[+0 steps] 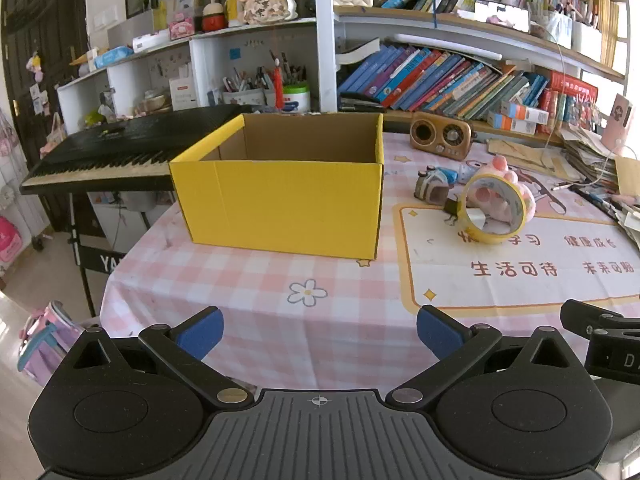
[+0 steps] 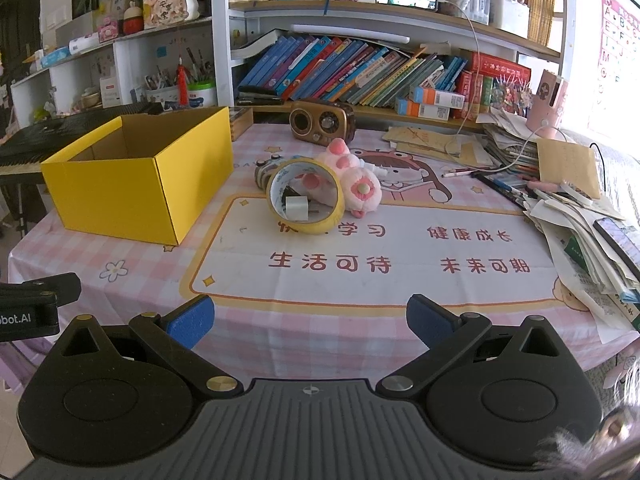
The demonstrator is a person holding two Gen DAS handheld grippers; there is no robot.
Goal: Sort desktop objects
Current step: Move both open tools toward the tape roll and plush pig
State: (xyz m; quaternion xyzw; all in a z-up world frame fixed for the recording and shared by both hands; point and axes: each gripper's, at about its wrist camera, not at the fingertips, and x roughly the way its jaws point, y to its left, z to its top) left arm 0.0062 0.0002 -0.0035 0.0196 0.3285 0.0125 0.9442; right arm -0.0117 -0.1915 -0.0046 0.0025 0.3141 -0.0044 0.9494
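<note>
Both tongs are held low over the near edge of the bench (image 2: 120, 248), and nothing is gripped by either. The left tongs (image 1: 319, 332) are spread wide open, and so are the right tongs (image 2: 310, 320). A yellow box (image 1: 280, 200) with an open top is seen on the left. A roll of yellow tape (image 2: 306, 196) is stood on its edge near the box. A pink plush toy (image 2: 356, 180) is pressed against the tape.
</note>
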